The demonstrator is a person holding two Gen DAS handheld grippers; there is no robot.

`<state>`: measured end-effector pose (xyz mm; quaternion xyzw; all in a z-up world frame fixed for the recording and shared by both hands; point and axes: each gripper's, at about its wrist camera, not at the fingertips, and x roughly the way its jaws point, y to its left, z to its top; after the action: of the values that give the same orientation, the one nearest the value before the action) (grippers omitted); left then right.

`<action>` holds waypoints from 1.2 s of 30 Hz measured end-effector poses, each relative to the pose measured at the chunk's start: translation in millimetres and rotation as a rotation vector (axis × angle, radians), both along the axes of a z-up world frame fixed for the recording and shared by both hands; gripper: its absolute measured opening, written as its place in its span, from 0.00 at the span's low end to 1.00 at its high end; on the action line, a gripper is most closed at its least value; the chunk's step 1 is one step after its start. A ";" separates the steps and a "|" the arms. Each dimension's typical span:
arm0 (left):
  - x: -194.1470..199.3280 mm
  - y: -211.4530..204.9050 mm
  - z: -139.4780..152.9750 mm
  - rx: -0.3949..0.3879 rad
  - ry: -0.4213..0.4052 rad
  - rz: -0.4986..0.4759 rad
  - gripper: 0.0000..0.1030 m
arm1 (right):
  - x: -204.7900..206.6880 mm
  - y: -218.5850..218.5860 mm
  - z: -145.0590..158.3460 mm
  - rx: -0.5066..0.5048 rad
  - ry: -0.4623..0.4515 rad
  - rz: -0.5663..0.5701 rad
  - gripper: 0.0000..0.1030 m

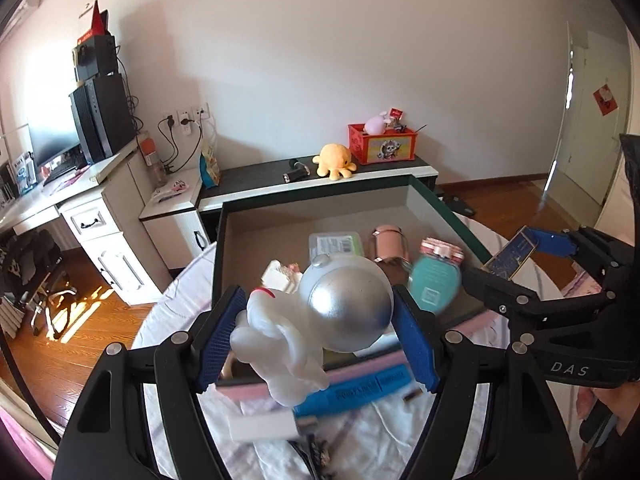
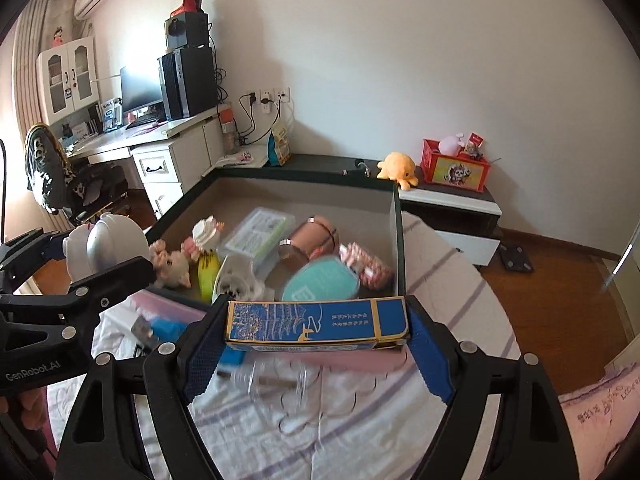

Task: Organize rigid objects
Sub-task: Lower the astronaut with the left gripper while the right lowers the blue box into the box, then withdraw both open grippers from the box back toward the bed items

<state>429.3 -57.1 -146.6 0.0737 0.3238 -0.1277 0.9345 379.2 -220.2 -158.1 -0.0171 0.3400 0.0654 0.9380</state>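
My left gripper point(image 1: 318, 336) is shut on a white astronaut figure with a silver helmet point(image 1: 316, 320), held above the bed in front of the cardboard box point(image 1: 264, 232). The same figure point(image 2: 104, 246) shows at the left of the right wrist view. My right gripper point(image 2: 316, 332) is shut on a flat blue and gold box point(image 2: 316, 322), clamped end to end just before the cardboard box point(image 2: 396, 240). That blue box point(image 1: 514, 252) shows at the right in the left wrist view. Inside the cardboard box lie a teal round case point(image 2: 320, 284), a pink cup point(image 2: 308, 242) and a clear plastic case point(image 2: 260, 232).
On the bedsheet below lie a blue tube point(image 1: 360, 392), a white block point(image 1: 260, 426) and a pink flat item point(image 1: 248, 392). A dark low cabinet point(image 1: 360, 176) behind the box carries a yellow octopus plush point(image 1: 335, 160) and a red crate point(image 1: 382, 144). A desk point(image 1: 60, 192) stands left.
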 end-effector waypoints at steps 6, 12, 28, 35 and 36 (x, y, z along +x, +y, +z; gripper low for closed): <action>81.7 0.2 -11.6 0.053 0.104 0.039 0.72 | 79.9 5.1 -3.5 -0.027 0.041 -0.006 0.81; 127.7 2.1 -39.2 0.091 0.189 0.083 0.72 | 140.8 4.7 -29.6 -0.030 0.150 -0.022 0.81; 56.5 14.5 -8.4 0.022 0.037 0.146 0.98 | 80.6 -18.5 -2.6 0.105 0.064 -0.055 0.92; -59.1 27.1 31.6 -0.043 -0.129 0.162 1.00 | -31.0 -1.9 40.3 0.111 -0.108 -0.066 0.93; -73.0 27.7 36.3 -0.039 -0.146 0.168 1.00 | -45.7 0.4 46.6 0.110 -0.132 -0.060 0.93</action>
<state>356.3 -29.4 -110.4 0.0373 0.2575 -0.0497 0.9643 333.5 -219.8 -111.5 0.0402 0.2739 0.0544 0.9594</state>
